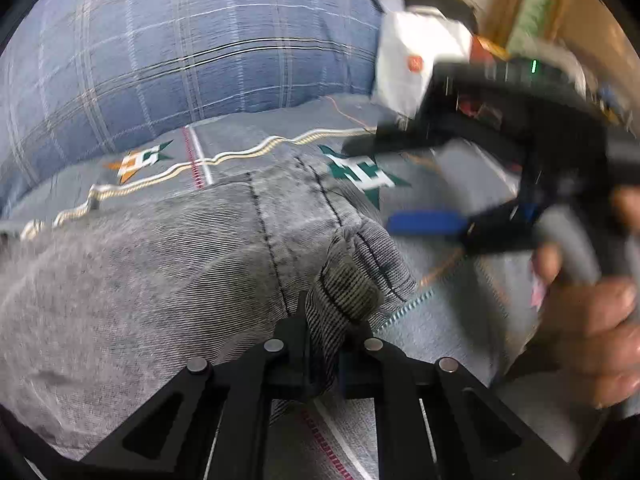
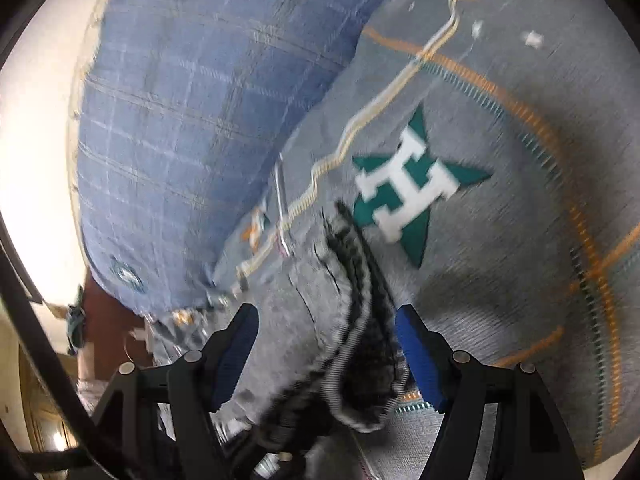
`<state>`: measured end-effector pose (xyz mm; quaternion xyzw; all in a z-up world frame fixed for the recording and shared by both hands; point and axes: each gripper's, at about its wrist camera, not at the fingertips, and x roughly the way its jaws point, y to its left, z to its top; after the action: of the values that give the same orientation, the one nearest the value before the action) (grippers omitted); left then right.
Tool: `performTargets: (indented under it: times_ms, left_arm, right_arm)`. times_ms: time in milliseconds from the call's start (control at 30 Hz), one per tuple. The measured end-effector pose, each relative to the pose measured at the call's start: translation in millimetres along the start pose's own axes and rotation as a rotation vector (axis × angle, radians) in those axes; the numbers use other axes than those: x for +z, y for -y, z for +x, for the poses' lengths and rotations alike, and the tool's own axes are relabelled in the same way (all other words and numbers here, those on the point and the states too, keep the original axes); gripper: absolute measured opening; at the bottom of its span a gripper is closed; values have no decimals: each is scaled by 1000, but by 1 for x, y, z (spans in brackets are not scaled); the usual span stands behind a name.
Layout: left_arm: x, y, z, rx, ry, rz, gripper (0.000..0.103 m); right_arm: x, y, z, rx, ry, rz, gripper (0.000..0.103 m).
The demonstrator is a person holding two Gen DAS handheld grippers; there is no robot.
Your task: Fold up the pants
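Over on the left, the grey pants (image 1: 168, 264) lie spread across a grey bed cover (image 1: 248, 148) woven with star motifs and a wavy cream line, and they fill most of the left wrist view. Behind them rises a blue plaid pillow (image 1: 180, 40), resting on the cover. Moving toward the middle, the left gripper (image 1: 324, 344) has its jaws clenched on a bunched fold at the pants' edge, the denim ridged up between the two black fingers. Just right of that pinched fold, bare cover shows, with a green-and-white star (image 1: 360, 174) on it. Further right the right gripper (image 1: 424, 224) comes in (blurred, so its outline is smeared), one blue pad reaching toward the pants, the person's hand (image 1: 592, 320) wrapped around its grip.

From the right wrist camera, the plaid pillow (image 2: 192, 120) sits to the left, and the pants (image 2: 344, 320) run up the middle. The right gripper (image 2: 326, 344) has its jaws spread wide, a blue pad either side of the thick dark-edged fold, neither one pressing it. The star (image 2: 412, 184) lies just beyond on the cover (image 2: 520, 240).
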<state>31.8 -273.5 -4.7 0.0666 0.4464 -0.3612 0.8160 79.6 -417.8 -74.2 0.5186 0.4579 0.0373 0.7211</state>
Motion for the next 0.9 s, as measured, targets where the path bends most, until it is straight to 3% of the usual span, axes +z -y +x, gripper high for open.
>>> performTargets:
  times_ms: [233, 533, 700, 767, 900]
  left_arm:
    - [7, -20, -6, -56, 11, -109, 8]
    - [12, -56, -17, -88, 37, -233, 8]
    - [11, -47, -11, -160, -10, -206, 8]
    - [9, -34, -7, -199, -35, -156, 14]
    - [1, -3, 1, -136, -54, -24, 54]
  right_arm:
    - [-5, 4, 19, -7, -72, 25, 74]
    - [-1, 12, -4, 14, 2, 72, 74]
    - [-5, 3, 21, 110, -99, 70, 74]
    - [-7, 0, 29, 153, -123, 86, 74]
    - [-6, 1, 28, 174, -124, 85, 74]
